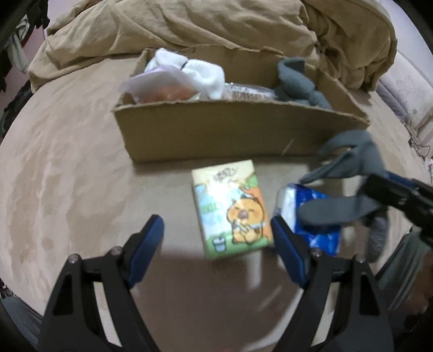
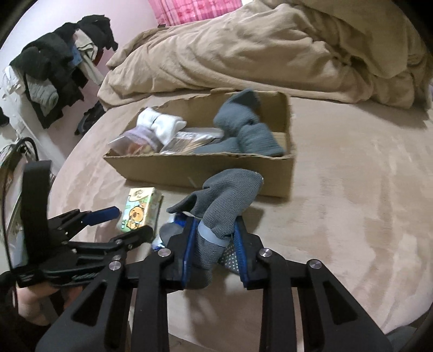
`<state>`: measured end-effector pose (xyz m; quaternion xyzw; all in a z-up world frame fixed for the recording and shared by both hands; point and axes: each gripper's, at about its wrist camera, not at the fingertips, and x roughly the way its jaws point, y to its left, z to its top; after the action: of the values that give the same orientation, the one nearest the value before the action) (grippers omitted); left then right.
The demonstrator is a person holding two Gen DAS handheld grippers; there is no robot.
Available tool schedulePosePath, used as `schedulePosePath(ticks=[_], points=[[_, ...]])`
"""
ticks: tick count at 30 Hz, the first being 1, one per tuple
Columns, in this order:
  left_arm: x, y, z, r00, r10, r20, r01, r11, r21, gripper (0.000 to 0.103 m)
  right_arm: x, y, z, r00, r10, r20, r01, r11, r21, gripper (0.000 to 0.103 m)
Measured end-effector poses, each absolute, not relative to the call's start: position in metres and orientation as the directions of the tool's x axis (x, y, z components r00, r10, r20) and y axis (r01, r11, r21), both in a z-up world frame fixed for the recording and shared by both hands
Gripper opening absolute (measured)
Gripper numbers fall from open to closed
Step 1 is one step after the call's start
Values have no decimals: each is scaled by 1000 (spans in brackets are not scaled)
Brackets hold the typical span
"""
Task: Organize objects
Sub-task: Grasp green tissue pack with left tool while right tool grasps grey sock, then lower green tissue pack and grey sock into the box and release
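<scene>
A bed covered in a tan plush sheet (image 2: 351, 189) fills both views. At the far left, in the right wrist view, a pile of dark clothes (image 2: 62, 62) sits against a pale pink wall, with a pink patterned fabric (image 2: 194, 10) higher up near the bed's head. A crumpled tan duvet (image 2: 257, 48) is bunched across the back of the bed.

In front of the duvet sits a shallow cardboard box (image 1: 216, 135). From its left side it holds a plastic pouch (image 1: 162, 89), white socks (image 1: 200, 70), a clear packet (image 1: 246, 92) and a grey sock bundle (image 1: 297, 81).

The left gripper (image 1: 216, 235) hovers low over the sheet, its blue-padded fingers spread wide and holding nothing. Between and just beyond them lies a tissue pack (image 1: 232, 208) printed with an orange cartoon animal, near the box's front wall. Just right of it lies a blue and white packet (image 1: 316, 216).

The right gripper (image 2: 216, 238) pinches a grey sock (image 2: 224, 200), lifted above the sheet in front of the box, partly over the blue packet.
</scene>
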<state>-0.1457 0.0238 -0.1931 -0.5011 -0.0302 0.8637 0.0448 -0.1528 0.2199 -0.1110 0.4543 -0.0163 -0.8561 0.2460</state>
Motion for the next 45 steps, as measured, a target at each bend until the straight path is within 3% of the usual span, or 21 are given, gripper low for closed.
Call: schedulePosePath(ticks=[3,5,7,15,28,45], points=[[-147,24,-191,-511,117,-852,-50,-993,-106,72,-150,229,-108,-475,-429,-769,393,-885,251,28],[-145,25,-187,-515,121,-849,-58,-993,-106,52,-147,232,-106,-479,-427,-767,393,-886,248,28],[-141,22,-181,-516,143,-844,-57,-990,-132,48,-142,233,-102,-485,-430,-762,394,-885,248,28],[-114,17,-148,-569,163,-806,-75,-986,-146,47,-117,234,-77,-505,-441,-742,426,-875,230,28],[-57,12,-51,-690,197,-697,-115,-980,-163,47,-74,226,-10,-551,-476,-686,507,-844,178,29],[-94,7,1,-760,220,-611,-132,-974,-186,47,-123,232,26,-641,-466,-609,497,-857,133,29]])
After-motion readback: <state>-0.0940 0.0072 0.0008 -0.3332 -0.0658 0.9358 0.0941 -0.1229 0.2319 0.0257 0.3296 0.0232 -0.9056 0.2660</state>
